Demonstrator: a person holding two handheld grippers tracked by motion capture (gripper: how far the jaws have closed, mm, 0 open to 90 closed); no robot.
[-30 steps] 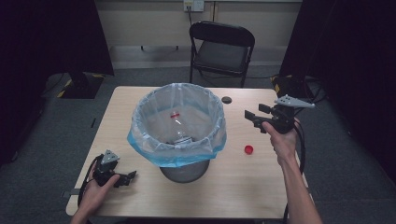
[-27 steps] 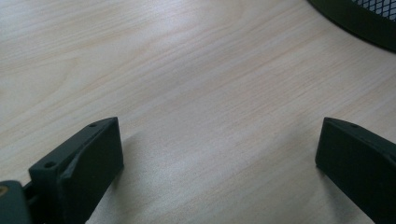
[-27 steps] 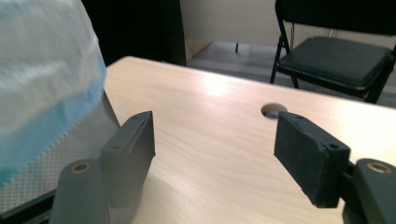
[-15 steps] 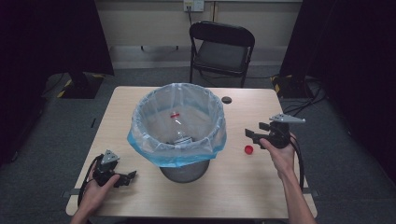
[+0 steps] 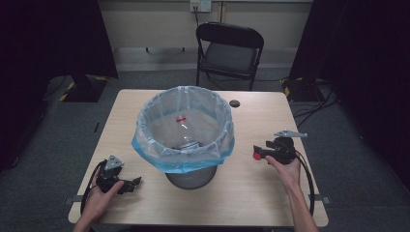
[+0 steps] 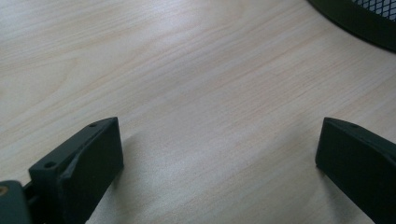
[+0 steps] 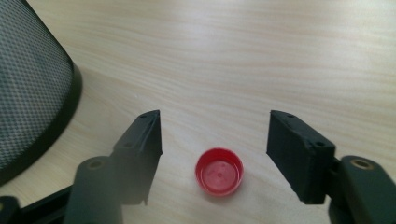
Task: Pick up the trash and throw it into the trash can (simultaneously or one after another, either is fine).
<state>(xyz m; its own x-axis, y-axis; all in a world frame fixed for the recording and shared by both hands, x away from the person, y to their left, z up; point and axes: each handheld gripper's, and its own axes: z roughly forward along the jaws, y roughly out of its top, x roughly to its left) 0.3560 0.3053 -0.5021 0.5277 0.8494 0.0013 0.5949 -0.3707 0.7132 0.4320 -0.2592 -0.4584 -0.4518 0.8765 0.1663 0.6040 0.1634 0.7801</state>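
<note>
Room: dim, dark at both sides.
Desk (image 5: 261,125): evenly lit from above, palest near its far edge.
Shadows: soft, under the jaws.
Focus: nearest jaw parts blurred in both gripper views; wood grain sharp.

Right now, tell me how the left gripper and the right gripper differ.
The right gripper has a red bottle cap lying between its jaws, not yet pinched; the left gripper has bare table between its jaws. The right gripper's jaws have just been closing and stand narrower; the left gripper's are spread wide. The right gripper sits right of the bin, the left gripper left of it. Both are open, hand-held and low over the table.
</note>
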